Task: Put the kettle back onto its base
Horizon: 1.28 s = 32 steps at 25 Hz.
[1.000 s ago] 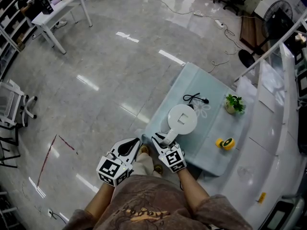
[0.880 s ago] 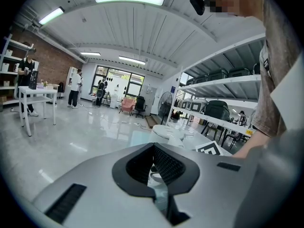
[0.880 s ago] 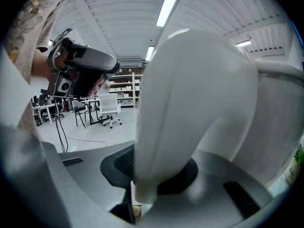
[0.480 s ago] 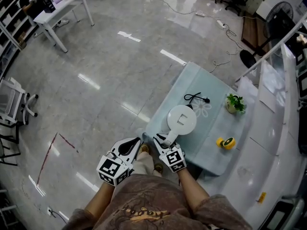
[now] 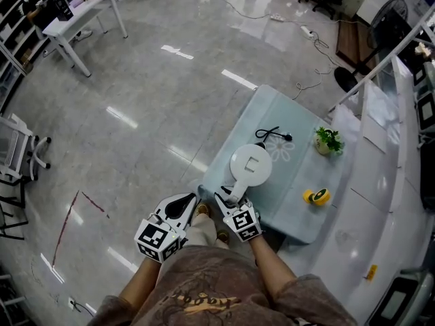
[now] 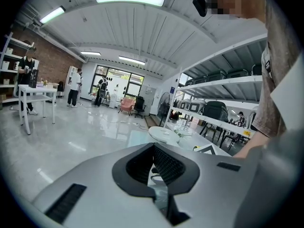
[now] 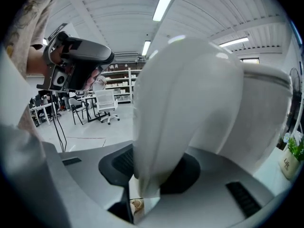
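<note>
The white kettle (image 5: 250,165) stands upright on the pale glass table (image 5: 292,209), and its base is hidden beneath it. A black cord (image 5: 268,136) lies just beyond it. My right gripper (image 5: 230,199) is at the kettle's handle (image 7: 171,127), which fills the right gripper view between the jaws. Those jaws are opening, with a slim gap showing beside the handle. My left gripper (image 5: 183,206) hovers left of the table over the floor, shut and with nothing in it. In the left gripper view the kettle's lid (image 6: 164,134) shows just past the left gripper (image 6: 153,148).
A small potted plant (image 5: 328,141) and a yellow tape roll (image 5: 317,196) sit on the table's right side. Shelving runs along the right. A white desk (image 5: 81,12) and an office chair (image 5: 24,148) stand far off on the shiny floor.
The head view has drifted a little. The kettle and both grippers keep their places, with the right gripper still at the handle.
</note>
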Motion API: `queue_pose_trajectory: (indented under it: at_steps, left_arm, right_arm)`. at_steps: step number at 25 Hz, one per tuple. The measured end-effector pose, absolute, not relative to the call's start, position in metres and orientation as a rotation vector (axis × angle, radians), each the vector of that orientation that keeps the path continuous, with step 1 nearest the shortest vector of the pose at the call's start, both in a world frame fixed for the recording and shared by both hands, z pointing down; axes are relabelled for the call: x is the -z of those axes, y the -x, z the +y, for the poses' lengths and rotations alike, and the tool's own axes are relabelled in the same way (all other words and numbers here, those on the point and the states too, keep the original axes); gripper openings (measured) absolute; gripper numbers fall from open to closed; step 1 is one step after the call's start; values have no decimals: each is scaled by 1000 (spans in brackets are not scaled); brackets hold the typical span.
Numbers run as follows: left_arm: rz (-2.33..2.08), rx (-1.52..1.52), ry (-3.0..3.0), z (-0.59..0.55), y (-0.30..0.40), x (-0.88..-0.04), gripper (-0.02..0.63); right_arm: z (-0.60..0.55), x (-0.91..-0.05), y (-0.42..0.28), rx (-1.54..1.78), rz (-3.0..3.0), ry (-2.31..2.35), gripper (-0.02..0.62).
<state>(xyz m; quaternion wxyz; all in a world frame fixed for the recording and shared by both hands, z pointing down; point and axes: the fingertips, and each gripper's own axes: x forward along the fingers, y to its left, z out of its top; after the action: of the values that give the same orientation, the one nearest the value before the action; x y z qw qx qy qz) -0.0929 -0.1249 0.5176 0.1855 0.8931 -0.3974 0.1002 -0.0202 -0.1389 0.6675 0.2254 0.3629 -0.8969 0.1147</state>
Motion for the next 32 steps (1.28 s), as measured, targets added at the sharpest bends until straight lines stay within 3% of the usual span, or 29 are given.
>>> queue_pose_trajectory:
  at_steps: [12, 32]
  left_arm:
    - [-1035, -240, -2547, -115, 61, -502, 21]
    - [-766, -185, -2736, -120, -25, -465, 21]
  right_arm:
    - [-117, -650, -22, -334, -2434, -1139, 216]
    - [-67, -506, -169, -308, -2368, -1682, 213]
